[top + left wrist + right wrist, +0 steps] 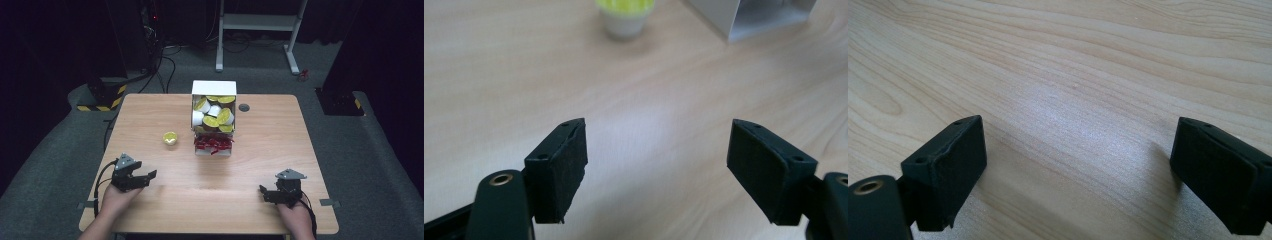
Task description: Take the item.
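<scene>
A small white cup with a yellow-green lid stands alone on the wooden table, left of a white box holding several more such cups. In the left gripper view the lone cup is at the top edge, the box corner to its right. My left gripper rests near the front left, open, nothing between its pads. My right gripper sits at the front right, open over bare wood, with its pads wide apart.
Red wrapped pieces lie in the box's front section. A dark round grommet is set in the table behind the box. A white desk frame and cables stand on the floor beyond the table.
</scene>
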The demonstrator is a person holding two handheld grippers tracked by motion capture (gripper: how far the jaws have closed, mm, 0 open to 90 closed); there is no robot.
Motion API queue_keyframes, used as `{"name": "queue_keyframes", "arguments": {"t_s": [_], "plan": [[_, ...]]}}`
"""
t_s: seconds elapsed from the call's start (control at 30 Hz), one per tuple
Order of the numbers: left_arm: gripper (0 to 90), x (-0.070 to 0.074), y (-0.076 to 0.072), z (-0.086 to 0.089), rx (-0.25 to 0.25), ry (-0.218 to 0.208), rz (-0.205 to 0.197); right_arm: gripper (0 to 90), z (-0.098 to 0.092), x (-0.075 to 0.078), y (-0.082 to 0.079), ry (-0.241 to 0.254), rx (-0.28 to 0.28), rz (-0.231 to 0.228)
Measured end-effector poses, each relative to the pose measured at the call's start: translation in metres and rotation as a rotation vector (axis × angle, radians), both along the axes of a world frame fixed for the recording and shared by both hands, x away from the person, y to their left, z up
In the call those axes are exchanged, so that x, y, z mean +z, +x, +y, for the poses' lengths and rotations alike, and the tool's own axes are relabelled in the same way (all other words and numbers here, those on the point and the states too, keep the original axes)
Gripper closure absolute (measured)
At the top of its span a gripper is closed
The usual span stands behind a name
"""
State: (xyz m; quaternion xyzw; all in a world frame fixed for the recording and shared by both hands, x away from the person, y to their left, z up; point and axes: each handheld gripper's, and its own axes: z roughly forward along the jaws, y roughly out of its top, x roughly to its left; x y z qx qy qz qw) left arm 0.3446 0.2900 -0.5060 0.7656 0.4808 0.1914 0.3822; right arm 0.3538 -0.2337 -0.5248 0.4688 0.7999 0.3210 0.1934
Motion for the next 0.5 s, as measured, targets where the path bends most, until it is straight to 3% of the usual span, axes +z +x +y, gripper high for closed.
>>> {"name": "queue_keyframes", "arguments": {"t_s": [0.07,0.1,0.17,0.33,0.5], "plan": [[24.2,-0.009,-0.007,0.002,-0.009,0.035,0.018,7.9,0.0,0.0,0.0,0.0,0.0,0.0],[23.7,-0.018,-0.014,0.003,-0.018,0.079,0.026,7.9,0.0,0.0,0.0,0.0,0.0,0.0],[23.0,-0.022,-0.02,0.003,-0.015,0.104,0.01,7.9,0.0,0.0,0.0,0.0,0.0,0.0],[18.7,-0.023,-0.025,0.0,-0.025,0.118,-0.015,7.9,0.0,0.0,0.0,0.0,0.0,0.0],[14.9,-0.024,-0.024,0.002,-0.006,0.098,0.008,7.9,0.001,0.0,0.001,0.001,-0.013,0.003]]}}
